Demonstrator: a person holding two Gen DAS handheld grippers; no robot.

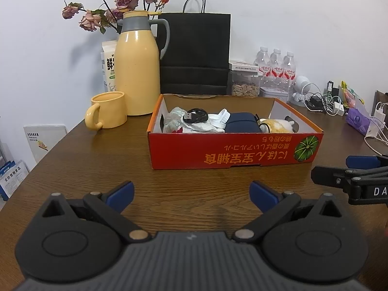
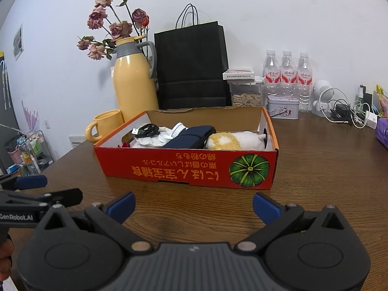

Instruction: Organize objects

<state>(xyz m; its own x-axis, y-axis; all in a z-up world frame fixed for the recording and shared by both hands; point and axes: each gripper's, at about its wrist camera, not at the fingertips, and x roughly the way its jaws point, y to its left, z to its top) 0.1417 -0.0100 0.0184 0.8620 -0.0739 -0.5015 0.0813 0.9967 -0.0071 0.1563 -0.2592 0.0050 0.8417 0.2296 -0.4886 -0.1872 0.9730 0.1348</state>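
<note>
Seemingly nearer the right gripper [image 2: 193, 206], the orange box [image 2: 189, 167] lies at twelve o'clock, long axis crosswise, both it and the left gripper [image 1: 191, 195] spread wide and empty.

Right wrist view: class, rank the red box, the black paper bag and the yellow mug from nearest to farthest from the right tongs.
1. Red box, straight ahead of the right tongs.
2. Yellow mug, behind the box's left corner.
3. Black paper bag, by the wall.
</note>
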